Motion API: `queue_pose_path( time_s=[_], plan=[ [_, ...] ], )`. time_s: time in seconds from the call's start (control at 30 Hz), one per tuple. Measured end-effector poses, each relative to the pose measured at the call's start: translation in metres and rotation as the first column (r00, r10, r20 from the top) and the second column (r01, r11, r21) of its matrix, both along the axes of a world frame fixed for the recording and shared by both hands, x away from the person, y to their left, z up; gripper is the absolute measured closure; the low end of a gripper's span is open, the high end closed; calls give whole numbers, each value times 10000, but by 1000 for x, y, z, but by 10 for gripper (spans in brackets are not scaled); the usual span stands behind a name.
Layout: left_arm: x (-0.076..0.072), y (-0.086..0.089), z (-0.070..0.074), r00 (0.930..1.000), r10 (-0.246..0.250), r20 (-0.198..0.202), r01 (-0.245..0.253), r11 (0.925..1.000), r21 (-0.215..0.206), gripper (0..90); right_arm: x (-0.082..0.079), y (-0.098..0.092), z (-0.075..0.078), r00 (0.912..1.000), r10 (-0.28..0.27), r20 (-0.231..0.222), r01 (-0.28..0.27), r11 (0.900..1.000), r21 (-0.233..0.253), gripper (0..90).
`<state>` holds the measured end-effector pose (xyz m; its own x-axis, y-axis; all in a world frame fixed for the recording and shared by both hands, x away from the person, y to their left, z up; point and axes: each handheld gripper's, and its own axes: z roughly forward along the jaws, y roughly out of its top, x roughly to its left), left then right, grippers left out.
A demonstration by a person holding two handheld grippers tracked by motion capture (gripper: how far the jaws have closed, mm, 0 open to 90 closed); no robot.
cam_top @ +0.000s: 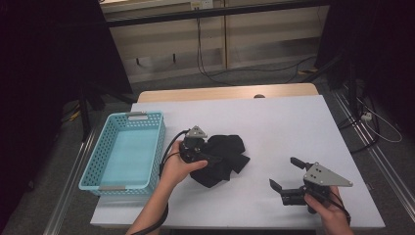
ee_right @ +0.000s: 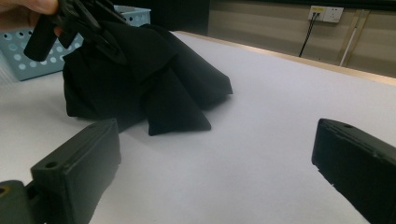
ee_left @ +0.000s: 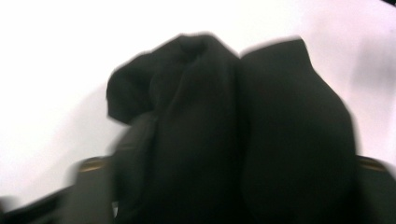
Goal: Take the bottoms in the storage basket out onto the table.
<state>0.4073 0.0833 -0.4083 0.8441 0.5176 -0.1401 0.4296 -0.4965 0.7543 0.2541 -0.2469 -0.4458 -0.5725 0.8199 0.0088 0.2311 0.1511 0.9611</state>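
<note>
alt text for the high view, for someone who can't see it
The left hand-held gripper grips a crumpled black cloth on a white table. A light blue basket sits left of the cloth. The right hand-held gripper is open, apart from it.

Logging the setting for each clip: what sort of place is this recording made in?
Probably a lab or data-collection workroom, not a home. A white table stands between dark curtains, cables trail over the bare floor, and a person works with hand-held grippers on a black cloth beside a light blue basket.
</note>
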Motion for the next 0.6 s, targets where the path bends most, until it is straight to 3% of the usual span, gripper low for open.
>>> queue_pose_path(
  time_s=[0.07, 0.1, 0.33, 0.6],
  plan=[
    [0, 0, 2, 10000, 53, 27, -53, 9999, -122, 177, -1, 0, 0, 10000, -23, -43, 23, 10000, -6, 4],
    [1, -1, 5, 9999, 109, 25, -108, 9991, -399, 157, -1, 0, 0, 10000, -68, -33, 68, 10000, -27, 4],
    [4, 3, 18, 9997, 203, 114, -194, 9969, -764, 116, -3, -6, 1, 9994, -351, -10, 351, 9994, -48, 3],
    [7, 3, 18, 9993, 314, 207, -301, 9976, -622, 93, -8, -10, 1, 9995, -309, -85, 309, 9995, 4, 3]
  ],
)
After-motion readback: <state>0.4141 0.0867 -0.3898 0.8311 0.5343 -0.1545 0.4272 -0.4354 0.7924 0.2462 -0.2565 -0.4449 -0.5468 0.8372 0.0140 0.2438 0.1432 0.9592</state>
